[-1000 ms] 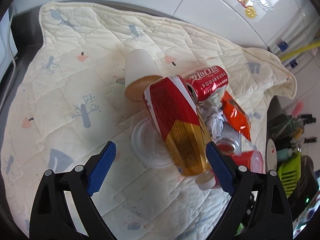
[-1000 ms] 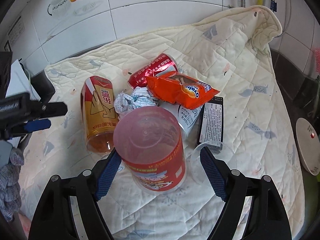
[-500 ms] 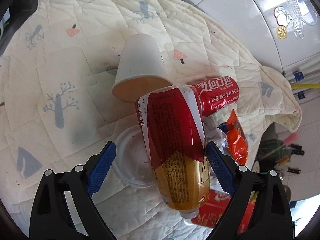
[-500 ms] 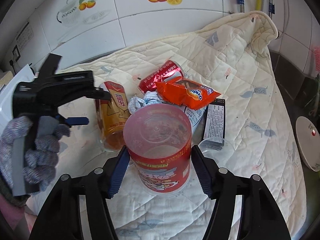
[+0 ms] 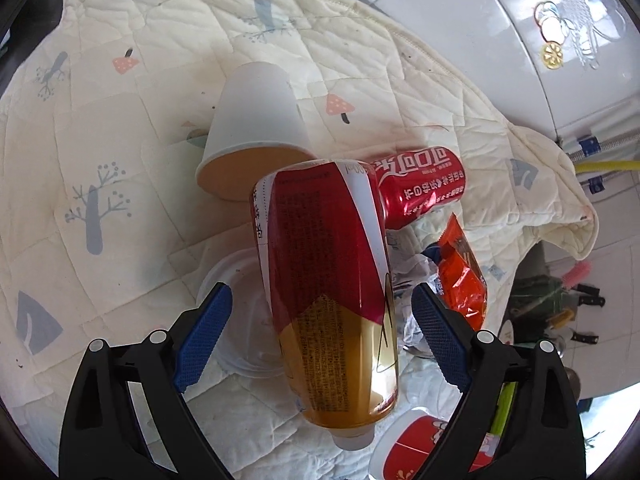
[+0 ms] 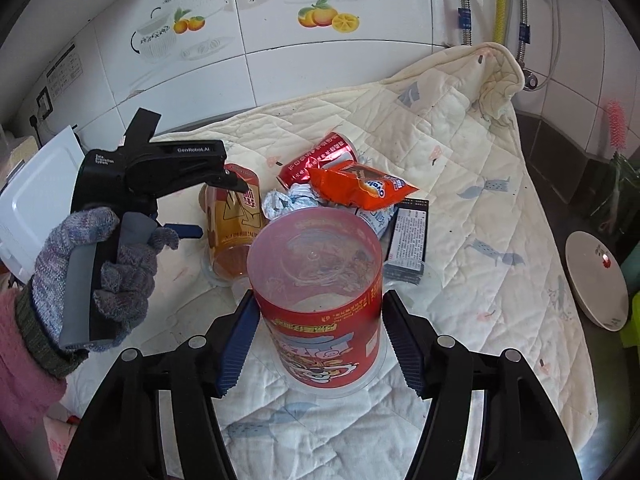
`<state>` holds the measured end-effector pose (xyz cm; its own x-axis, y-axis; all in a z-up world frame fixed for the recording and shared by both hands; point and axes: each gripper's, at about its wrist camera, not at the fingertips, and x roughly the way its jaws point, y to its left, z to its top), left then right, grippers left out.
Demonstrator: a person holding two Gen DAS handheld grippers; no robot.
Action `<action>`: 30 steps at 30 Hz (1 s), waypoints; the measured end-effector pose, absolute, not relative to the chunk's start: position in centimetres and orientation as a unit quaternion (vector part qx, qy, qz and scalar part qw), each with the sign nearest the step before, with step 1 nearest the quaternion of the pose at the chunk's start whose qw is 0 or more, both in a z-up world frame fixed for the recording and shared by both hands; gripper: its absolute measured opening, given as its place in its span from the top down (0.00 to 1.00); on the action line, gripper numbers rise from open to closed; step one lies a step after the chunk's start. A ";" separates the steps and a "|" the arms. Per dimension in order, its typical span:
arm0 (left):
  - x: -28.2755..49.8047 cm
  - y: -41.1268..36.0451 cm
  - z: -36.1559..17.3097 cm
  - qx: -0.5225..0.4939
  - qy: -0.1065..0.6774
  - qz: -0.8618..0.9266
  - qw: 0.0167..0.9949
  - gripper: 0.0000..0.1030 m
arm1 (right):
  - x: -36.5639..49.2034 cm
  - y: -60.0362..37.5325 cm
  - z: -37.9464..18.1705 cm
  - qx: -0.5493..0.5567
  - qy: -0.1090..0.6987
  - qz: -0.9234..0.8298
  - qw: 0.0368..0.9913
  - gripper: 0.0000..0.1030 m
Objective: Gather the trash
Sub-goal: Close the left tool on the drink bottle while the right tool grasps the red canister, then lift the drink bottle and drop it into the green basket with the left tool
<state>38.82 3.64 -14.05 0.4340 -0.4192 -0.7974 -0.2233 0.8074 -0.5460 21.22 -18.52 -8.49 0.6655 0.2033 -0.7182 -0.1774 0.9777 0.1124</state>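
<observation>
A clear tub with a red label (image 6: 316, 320) stands upright between my right gripper's (image 6: 320, 300) blue pads, which press on its sides; it is shut on the tub. My left gripper (image 5: 320, 336) is open and straddles a red and gold bottle (image 5: 332, 300) lying on the quilt (image 5: 100, 160), pads apart from it. The right wrist view shows that left gripper (image 6: 218, 208) held by a gloved hand (image 6: 100, 272) over the bottle (image 6: 232, 224). A white paper cup (image 5: 256, 120), red cola can (image 5: 420, 188) and orange snack packet (image 5: 460, 276) lie close by.
Crumpled paper (image 6: 284, 200), a black box (image 6: 408, 240) and a clear lid (image 5: 236, 320) also lie in the pile. A white plate (image 6: 596, 280) sits off the quilt's right edge. Tiled wall (image 6: 280, 60) and pipes stand behind.
My right gripper closed onto the red-labelled tub and rose a little with it. My left gripper moved in over the bottle and rolled slightly, coming into the right wrist view.
</observation>
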 end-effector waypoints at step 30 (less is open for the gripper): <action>30.3 1.8 -10.1 -0.233 0.487 -0.118 0.834 0.35 | 10.3 -23.3 -7.0 0.046 0.391 0.081 0.916 0.41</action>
